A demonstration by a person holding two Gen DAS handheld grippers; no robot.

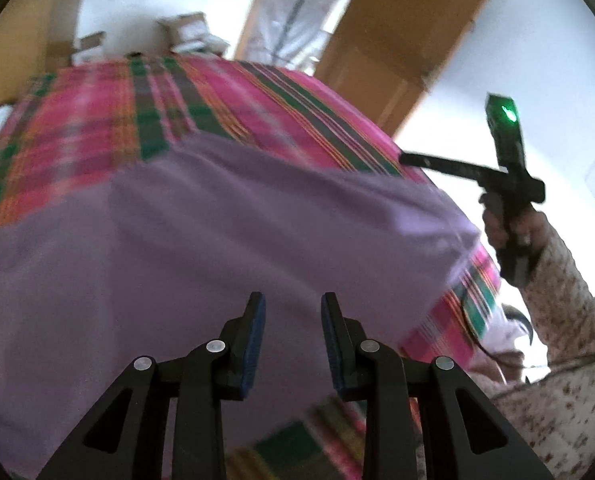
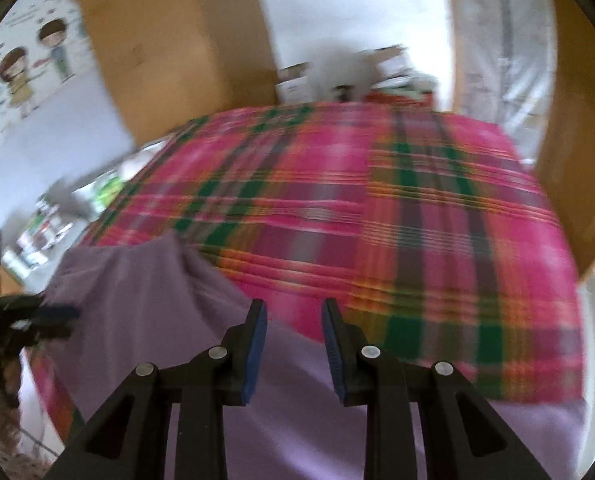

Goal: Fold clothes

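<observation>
A lilac garment (image 1: 201,240) lies spread on a pink, green and orange plaid cover (image 1: 109,108). My left gripper (image 1: 293,304) hovers open above the cloth, nothing between its blue-padded fingers. In the right wrist view the same lilac garment (image 2: 145,280) shows at lower left and along the bottom, with one corner raised in a peak. My right gripper (image 2: 294,308) is open above the garment's edge and holds nothing. The right gripper also appears in the left wrist view (image 1: 411,159), held up by a hand (image 1: 513,228) beyond the garment's right corner.
Tall cardboard boxes (image 2: 169,40) stand behind the plaid cover (image 2: 417,208), with small white boxes (image 1: 185,30) at its far end. A sleeve with a speckled pattern (image 1: 565,320) is at the right. A wall with cartoon figures (image 2: 29,72) lies to the left. Both views are motion-blurred.
</observation>
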